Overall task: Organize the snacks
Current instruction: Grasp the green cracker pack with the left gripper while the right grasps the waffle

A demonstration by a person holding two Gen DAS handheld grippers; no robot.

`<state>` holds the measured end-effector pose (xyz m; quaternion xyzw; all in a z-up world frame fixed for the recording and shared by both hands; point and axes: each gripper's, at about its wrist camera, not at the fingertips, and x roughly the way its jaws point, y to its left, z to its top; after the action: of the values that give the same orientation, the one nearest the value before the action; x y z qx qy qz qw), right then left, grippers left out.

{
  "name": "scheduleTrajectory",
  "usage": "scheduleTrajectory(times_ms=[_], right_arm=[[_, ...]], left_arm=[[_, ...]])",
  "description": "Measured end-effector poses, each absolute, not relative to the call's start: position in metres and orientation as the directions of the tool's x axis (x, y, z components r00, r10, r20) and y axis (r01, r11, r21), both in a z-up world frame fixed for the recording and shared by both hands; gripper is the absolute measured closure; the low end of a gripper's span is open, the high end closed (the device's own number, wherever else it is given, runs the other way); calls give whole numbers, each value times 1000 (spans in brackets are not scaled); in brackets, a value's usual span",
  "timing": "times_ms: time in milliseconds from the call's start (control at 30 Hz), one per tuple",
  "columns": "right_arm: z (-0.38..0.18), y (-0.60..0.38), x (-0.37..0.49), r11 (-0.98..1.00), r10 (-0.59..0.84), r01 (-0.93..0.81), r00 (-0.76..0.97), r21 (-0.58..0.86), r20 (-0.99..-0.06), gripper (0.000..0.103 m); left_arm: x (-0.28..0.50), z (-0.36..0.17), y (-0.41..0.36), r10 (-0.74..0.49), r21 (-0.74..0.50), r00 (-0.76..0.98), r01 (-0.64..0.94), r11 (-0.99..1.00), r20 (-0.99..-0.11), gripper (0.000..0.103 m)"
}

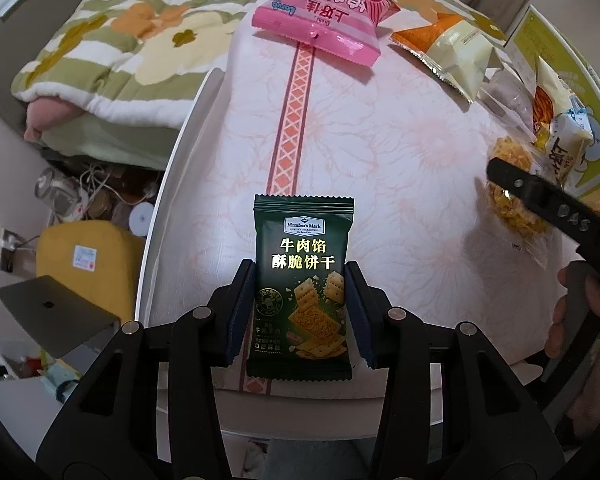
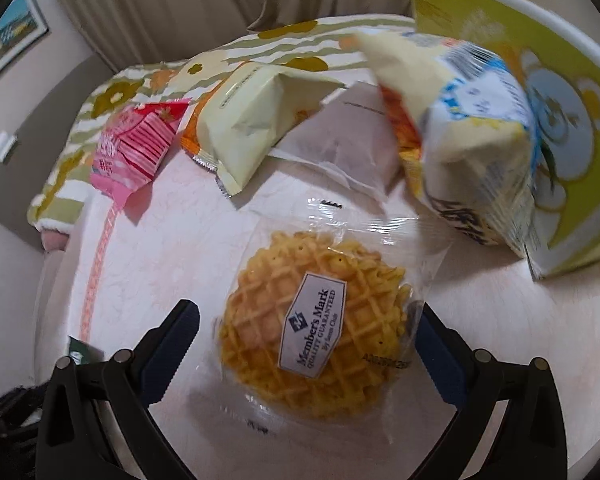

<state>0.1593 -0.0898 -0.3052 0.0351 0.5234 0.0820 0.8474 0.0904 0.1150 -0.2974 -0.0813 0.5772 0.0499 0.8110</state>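
My left gripper [image 1: 299, 268] is shut on a dark green cracker packet [image 1: 302, 248], gripping its lower half from both sides; the packet lies flat over the pink-patterned tablecloth [image 1: 380, 152] near the table's front edge. A round waffle in a clear wrapper [image 2: 312, 332] lies on the cloth between the fingers of my right gripper [image 2: 306, 320]. The jaws stand wide. The left finger is clear of the waffle, and the right finger is close against the wrapper's edge. In the left wrist view a right gripper finger [image 1: 516, 180] hangs over the same waffle [image 1: 512, 212].
A pink packet [image 1: 320, 16], a pale yellow packet [image 2: 252, 128], a clear packet [image 2: 352, 152] and a white-and-blue bag [image 2: 480, 152] lie further back. A yellow-green box [image 2: 572, 128] stands at the right. A flowered quilt [image 1: 112, 48] lies beyond the table's left edge [image 1: 168, 200].
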Motion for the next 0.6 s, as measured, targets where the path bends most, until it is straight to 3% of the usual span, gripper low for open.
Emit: scheduleTrajectory(times_ms=[267, 600], right_arm=[[-303, -88, 158, 979, 174, -173, 455, 105, -873, 28], [-261, -87, 139, 958, 263, -240, 510, 158, -819, 30]], left_arm=[[91, -293, 116, -15, -80, 341, -179, 981, -940, 62], [90, -260, 117, -20, -94, 402, -166, 982, -915, 62]])
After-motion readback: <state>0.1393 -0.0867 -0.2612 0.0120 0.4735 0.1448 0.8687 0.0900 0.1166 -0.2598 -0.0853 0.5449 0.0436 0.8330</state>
